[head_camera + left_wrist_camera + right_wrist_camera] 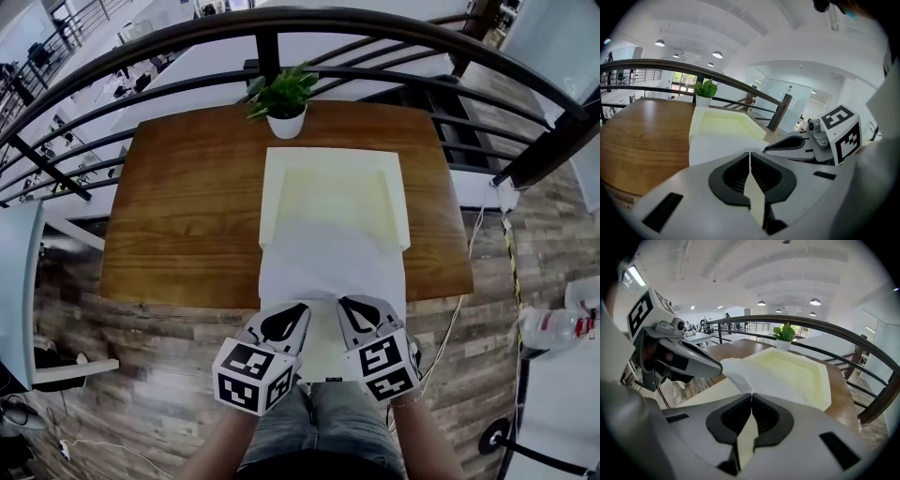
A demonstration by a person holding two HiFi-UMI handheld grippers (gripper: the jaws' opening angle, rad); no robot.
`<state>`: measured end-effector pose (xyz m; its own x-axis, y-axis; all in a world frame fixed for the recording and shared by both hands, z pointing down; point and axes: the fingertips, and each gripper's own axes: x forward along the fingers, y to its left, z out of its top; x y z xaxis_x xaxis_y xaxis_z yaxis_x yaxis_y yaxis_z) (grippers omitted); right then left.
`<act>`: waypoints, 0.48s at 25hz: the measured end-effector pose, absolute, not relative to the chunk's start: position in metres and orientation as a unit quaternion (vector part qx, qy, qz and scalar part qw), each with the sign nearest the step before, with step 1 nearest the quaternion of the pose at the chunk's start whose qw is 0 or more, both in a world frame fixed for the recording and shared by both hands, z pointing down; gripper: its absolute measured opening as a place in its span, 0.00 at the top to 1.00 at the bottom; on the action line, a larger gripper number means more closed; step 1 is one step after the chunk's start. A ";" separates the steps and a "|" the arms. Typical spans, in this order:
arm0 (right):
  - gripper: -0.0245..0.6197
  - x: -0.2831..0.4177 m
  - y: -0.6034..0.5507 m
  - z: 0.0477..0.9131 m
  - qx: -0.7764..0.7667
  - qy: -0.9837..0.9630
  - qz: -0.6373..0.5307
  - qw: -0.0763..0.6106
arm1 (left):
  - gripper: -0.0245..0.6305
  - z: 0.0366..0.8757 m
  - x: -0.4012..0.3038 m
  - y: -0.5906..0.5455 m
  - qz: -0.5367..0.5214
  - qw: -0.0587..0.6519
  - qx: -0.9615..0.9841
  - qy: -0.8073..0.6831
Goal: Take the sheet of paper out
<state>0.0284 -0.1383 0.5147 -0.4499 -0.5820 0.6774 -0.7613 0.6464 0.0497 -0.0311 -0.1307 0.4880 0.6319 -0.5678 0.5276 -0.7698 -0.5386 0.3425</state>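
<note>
A white sheet of paper lies half out of a cream open tray on the wooden table, its near part reaching past the table's front edge. Both grippers hold that near edge side by side. My left gripper is shut on the sheet's left corner, and in the left gripper view the paper runs into its closed jaws. My right gripper is shut on the right corner, with the sheet pinched at its tips.
A small potted plant stands at the table's far edge, just behind the tray. A dark curved railing runs behind the table. A cable hangs by the table's right front corner. The person's legs are below the grippers.
</note>
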 end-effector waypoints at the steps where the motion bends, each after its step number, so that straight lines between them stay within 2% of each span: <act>1: 0.91 0.029 -0.136 0.513 0.400 -0.842 0.130 0.339 | 0.93 0.486 -0.031 -0.130 0.178 0.278 0.860 -0.388; 12: 0.91 0.030 -0.123 0.479 0.414 -0.844 0.105 0.324 | 0.93 0.460 -0.026 -0.119 0.164 0.255 0.876 -0.374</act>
